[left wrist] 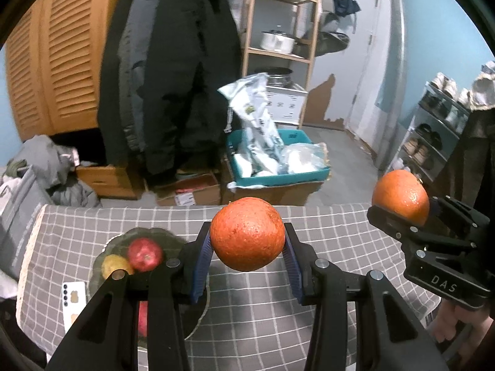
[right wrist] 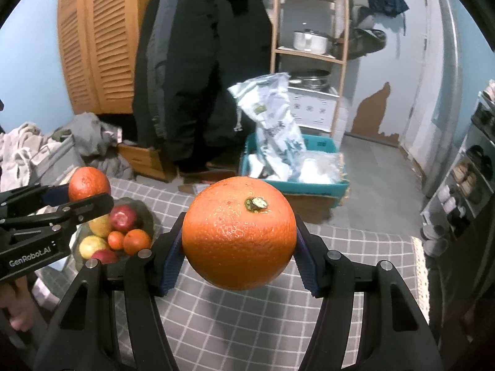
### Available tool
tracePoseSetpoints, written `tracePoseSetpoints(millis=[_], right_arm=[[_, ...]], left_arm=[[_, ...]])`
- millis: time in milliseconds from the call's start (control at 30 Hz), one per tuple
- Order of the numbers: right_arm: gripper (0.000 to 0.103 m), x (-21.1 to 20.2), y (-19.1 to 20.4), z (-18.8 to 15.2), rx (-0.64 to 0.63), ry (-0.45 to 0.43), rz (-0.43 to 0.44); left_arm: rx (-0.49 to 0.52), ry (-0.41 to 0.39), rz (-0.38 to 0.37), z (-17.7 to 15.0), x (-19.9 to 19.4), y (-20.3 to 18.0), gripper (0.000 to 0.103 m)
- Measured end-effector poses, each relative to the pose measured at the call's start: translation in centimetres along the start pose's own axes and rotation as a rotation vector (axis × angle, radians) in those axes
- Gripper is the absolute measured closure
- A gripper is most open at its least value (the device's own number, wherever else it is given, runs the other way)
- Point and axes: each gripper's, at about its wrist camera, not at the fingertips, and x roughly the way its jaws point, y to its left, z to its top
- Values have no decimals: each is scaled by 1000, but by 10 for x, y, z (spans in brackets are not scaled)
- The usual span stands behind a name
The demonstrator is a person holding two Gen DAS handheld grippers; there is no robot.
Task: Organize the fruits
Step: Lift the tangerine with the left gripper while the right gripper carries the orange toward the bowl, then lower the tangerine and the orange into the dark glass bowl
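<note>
My left gripper [left wrist: 247, 247] is shut on a reddish orange [left wrist: 247, 233] and holds it above the grey checked tablecloth [left wrist: 247, 309]. My right gripper [right wrist: 238, 247] is shut on a second orange [right wrist: 238, 232], stem up, also above the cloth. Each gripper shows in the other's view: the right gripper's orange [left wrist: 400, 196] at the right, the left gripper's orange [right wrist: 89, 183] at the left. A dark glass bowl [right wrist: 145, 213] at the left of the table holds red apples [right wrist: 123, 216], yellow fruit [right wrist: 89, 245] and small oranges [right wrist: 136, 241].
A white phone [left wrist: 72, 300] lies on the cloth left of the bowl [left wrist: 105, 247]. Beyond the table's far edge stand a teal crate with plastic bags [left wrist: 278, 167], cardboard boxes, a hanging black coat [left wrist: 167, 71] and a wooden shelf [left wrist: 278, 31].
</note>
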Motion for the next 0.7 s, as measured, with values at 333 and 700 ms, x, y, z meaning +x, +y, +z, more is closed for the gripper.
tracePoseSetpoints(millis=[333, 700], right_arm=[[40, 24, 41, 11, -38, 28, 69], [40, 56, 90, 18, -85, 78, 148]], left_arm=[[-81, 12, 73, -9, 0, 52, 59], [-149, 49, 126, -27, 6, 102, 59]])
